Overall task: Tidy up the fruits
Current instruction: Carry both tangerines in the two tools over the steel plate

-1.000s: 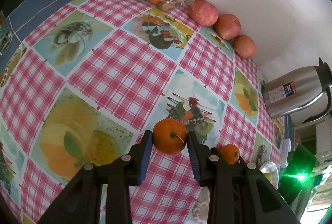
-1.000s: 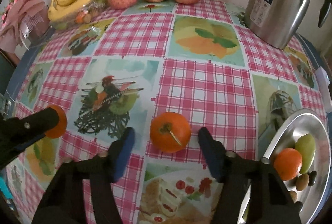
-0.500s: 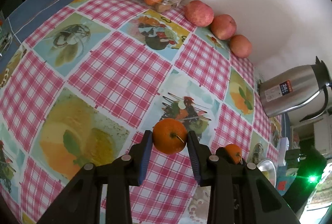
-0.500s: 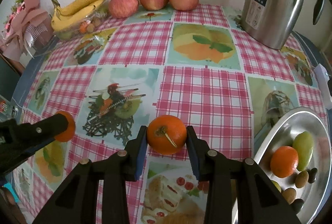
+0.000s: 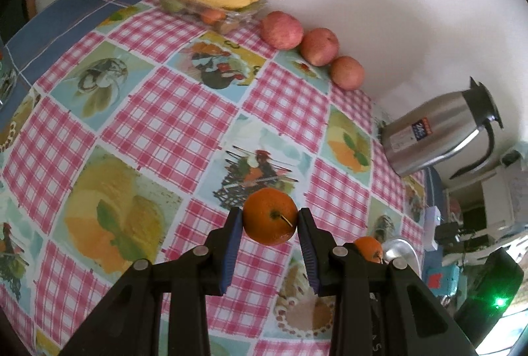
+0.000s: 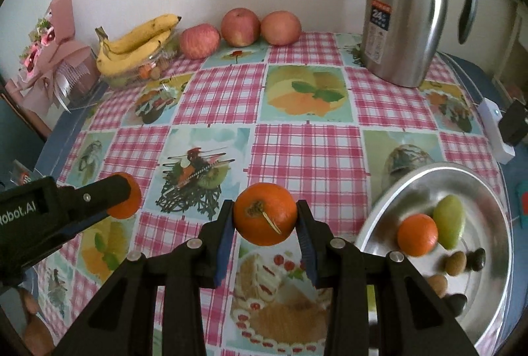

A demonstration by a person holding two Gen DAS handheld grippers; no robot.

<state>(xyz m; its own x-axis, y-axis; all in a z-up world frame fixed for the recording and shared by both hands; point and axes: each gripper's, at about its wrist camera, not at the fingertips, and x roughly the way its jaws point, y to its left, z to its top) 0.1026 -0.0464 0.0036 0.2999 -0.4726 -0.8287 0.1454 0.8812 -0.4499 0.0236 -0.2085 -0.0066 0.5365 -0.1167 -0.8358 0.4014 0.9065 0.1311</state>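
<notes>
Each gripper holds a tangerine above the checked tablecloth. My left gripper (image 5: pixel 270 217) is shut on one tangerine (image 5: pixel 270 216), stem toward the camera; the same tangerine (image 6: pixel 127 200) shows at the left of the right wrist view. My right gripper (image 6: pixel 265 219) is shut on a second tangerine (image 6: pixel 265 219), which peeks out behind the left gripper's right finger as an orange ball (image 5: pixel 369 248). A steel plate (image 6: pixel 495 191) at the lower right carries a third tangerine (image 6: pixel 417 234), a green fruit (image 6: pixel 448 225) and several small brown fruits.
Bananas (image 6: pixel 138 40) lie on a clear tray of small fruit by the wall, with three apples (image 6: pixel 240 26) in a row beside them. A steel thermos jug (image 6: pixel 407 9) stands at the back right. A pink wrapped bouquet (image 6: pixel 52 58) sits at the far left.
The right gripper closed on its tangerine, which lay on the cloth a second ago, and lifted it. Both grippers have risen, so the table looks farther away.
</notes>
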